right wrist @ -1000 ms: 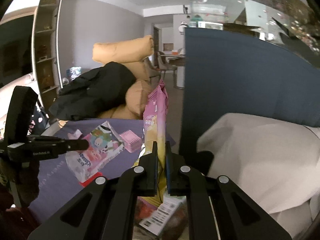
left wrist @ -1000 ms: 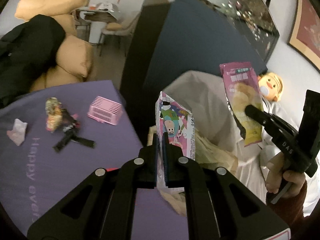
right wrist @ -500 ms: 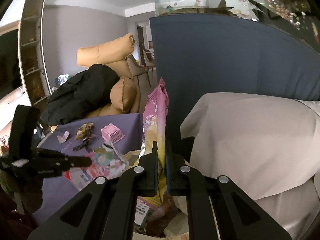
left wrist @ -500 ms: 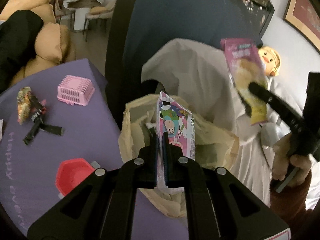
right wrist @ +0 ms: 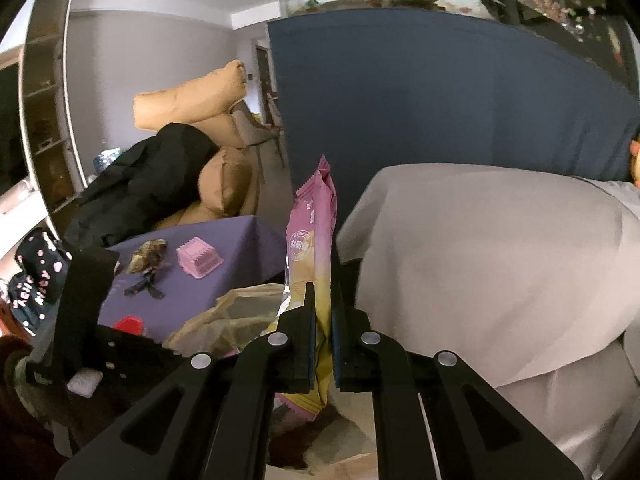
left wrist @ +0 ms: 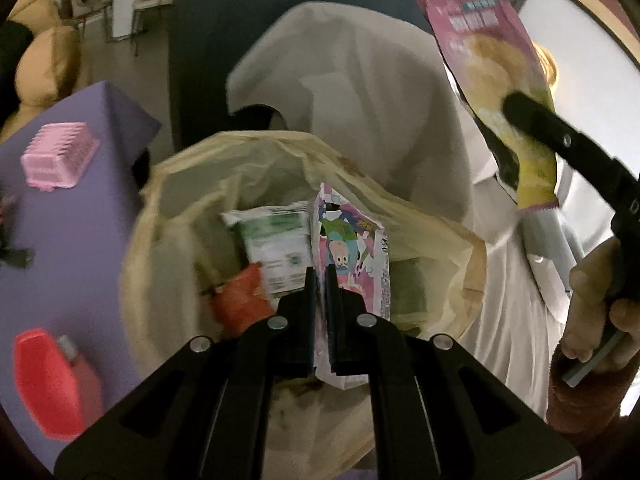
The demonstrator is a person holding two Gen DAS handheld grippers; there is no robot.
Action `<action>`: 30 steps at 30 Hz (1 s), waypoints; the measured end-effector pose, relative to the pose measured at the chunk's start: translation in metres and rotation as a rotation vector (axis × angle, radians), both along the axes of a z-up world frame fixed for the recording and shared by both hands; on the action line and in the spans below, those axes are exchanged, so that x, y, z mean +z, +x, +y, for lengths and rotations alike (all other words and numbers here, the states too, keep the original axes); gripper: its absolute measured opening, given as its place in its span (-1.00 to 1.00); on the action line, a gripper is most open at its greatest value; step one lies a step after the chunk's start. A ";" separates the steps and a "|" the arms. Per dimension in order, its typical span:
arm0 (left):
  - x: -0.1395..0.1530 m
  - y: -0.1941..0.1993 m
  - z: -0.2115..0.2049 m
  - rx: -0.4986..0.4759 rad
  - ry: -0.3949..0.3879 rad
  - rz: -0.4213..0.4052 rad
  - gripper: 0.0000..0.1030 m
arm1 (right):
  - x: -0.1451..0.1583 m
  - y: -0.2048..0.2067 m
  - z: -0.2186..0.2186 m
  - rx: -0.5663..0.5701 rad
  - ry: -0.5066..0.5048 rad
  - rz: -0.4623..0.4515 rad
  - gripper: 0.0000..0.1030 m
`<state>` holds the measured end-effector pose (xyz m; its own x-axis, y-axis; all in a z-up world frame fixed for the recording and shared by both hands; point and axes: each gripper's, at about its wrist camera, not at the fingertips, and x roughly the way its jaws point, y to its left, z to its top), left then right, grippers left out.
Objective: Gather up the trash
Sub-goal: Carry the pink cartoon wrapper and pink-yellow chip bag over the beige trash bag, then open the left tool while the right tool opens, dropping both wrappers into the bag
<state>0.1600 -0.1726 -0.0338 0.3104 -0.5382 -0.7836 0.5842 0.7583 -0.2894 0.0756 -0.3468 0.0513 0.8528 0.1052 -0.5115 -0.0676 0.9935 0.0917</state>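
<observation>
Because the left tool (left wrist: 320, 276) is clamped on the cartoon wrapper (left wrist: 352, 264) right over the open trash bag (left wrist: 460, 240), which sits at the edge of the purple desk (left wrist: 80, 216), letting go should be safe, though the floppy bag rim could fold in and catch it. That wrapper stands on end, its long axis running away from the tool toward the bag's far rim. Off to the right, the right tool (right wrist: 322, 292) is clamped on the pink snack packet (right wrist: 312, 240), upright with its crimped end topmost and beside the bag, not over it, so a release now would likely miss.
</observation>
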 end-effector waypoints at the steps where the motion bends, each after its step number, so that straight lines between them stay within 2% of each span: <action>1: -0.002 -0.001 -0.004 -0.009 -0.002 0.005 -0.92 | -0.001 -0.001 -0.001 -0.002 0.001 0.001 -0.84; 2: -0.004 -0.001 -0.007 -0.019 -0.009 0.016 -0.84 | -0.002 -0.002 -0.002 -0.003 0.007 0.004 -0.84; 3: -0.006 -0.002 -0.009 -0.024 -0.011 0.023 -0.66 | -0.003 -0.002 -0.003 -0.003 0.008 0.006 -0.84; 5: -0.005 -0.004 -0.008 -0.014 0.000 0.008 -0.45 | -0.006 -0.004 -0.003 -0.005 0.005 0.010 -0.84; 10: 0.005 -0.006 0.008 0.027 -0.005 -0.029 -0.38 | -0.010 -0.007 0.000 0.003 0.005 0.017 -0.84; 21: 0.032 -0.009 0.076 0.156 -0.039 -0.097 -0.18 | -0.019 -0.003 0.024 0.060 -0.020 0.045 -0.84; 25: 0.036 -0.011 0.106 0.218 -0.026 -0.135 -0.13 | -0.033 0.004 0.035 0.096 -0.008 0.093 -0.84; 30: 0.037 -0.013 0.147 0.302 0.008 -0.172 -0.06 | -0.071 0.021 0.050 0.142 0.036 0.215 -0.84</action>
